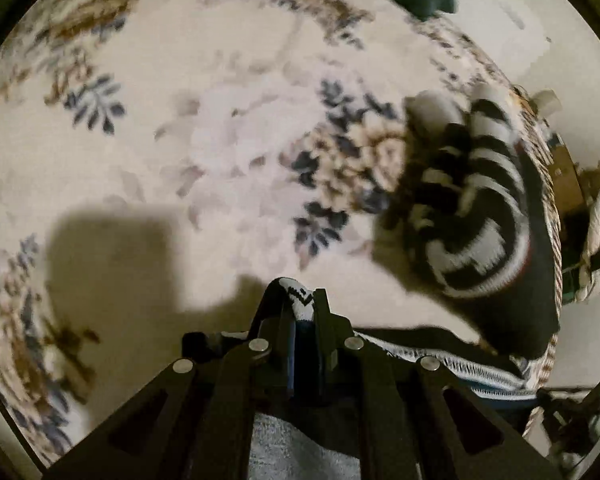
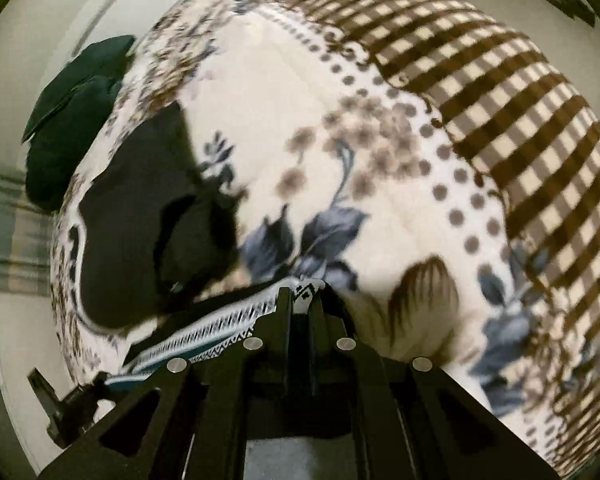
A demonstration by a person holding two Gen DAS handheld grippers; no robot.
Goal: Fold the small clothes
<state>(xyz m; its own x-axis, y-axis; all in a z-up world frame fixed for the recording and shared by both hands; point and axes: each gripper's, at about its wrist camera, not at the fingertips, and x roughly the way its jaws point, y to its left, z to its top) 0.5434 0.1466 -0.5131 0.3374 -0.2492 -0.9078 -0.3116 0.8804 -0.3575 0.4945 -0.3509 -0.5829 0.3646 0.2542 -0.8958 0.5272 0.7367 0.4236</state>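
Two grippers over a floral blanket [image 1: 148, 152], cream with blue leaves and brown blossoms; brown checked border [image 2: 500, 128] at the far right in the right view. Dark green cushion [image 2: 72, 120] at the blanket's edge. Black-and-white striped garment [image 1: 476, 208] bunched on the blanket, right side of the left view, blurred. Patterned knit cloth [image 2: 220, 324], white with black zigzag trim and a teal band, stretched between both tools above the blanket. Left gripper [image 1: 302, 300] pressed together, pinching one end of the cloth. Right gripper [image 2: 302, 296] likewise clamped on the other end.
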